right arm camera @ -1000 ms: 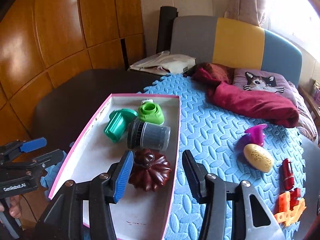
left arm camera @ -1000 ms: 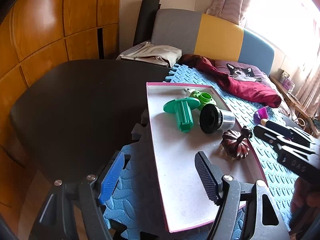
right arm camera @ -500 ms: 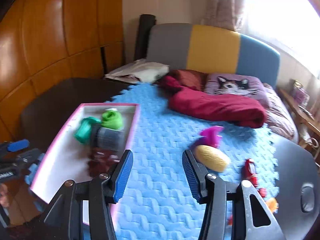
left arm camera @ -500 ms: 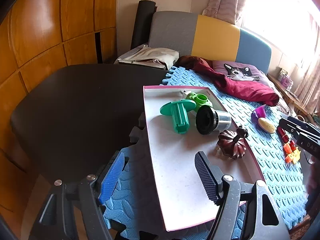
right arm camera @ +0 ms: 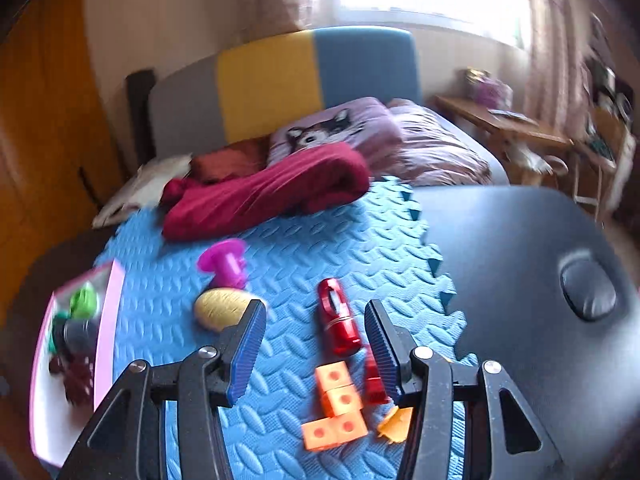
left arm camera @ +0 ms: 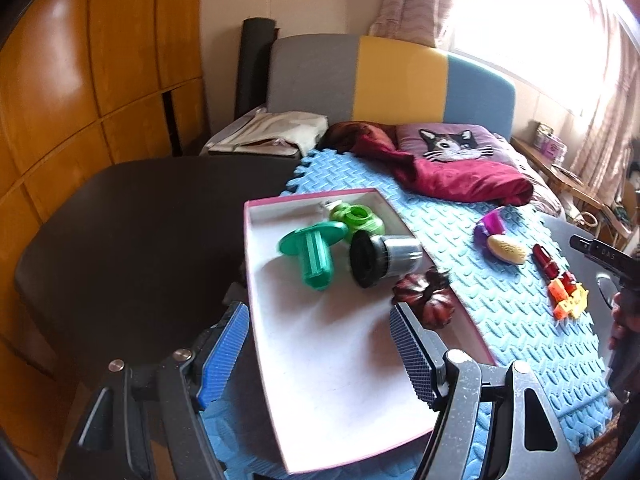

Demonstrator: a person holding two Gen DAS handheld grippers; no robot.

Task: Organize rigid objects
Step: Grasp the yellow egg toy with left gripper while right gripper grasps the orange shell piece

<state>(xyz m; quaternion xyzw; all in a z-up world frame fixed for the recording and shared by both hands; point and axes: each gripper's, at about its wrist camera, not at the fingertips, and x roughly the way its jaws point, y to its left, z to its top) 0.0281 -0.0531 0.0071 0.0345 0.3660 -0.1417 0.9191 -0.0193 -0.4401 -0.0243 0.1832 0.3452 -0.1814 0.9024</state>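
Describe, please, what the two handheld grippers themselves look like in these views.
Both look alike. The left gripper has two black plastic fingers on a black angular frame with triangular cut-outs and silver round screw heads. One ribbed pad is bright blue, the other dark navy. The right gripper has the same build; from the left wrist view, its black body carries small pale lettering, too small to read.

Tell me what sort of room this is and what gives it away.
Most likely a bedroom at home: a bed with a padded headboard, a cat pillow and a red blanket, and a curtained window. A table stands against the bed.
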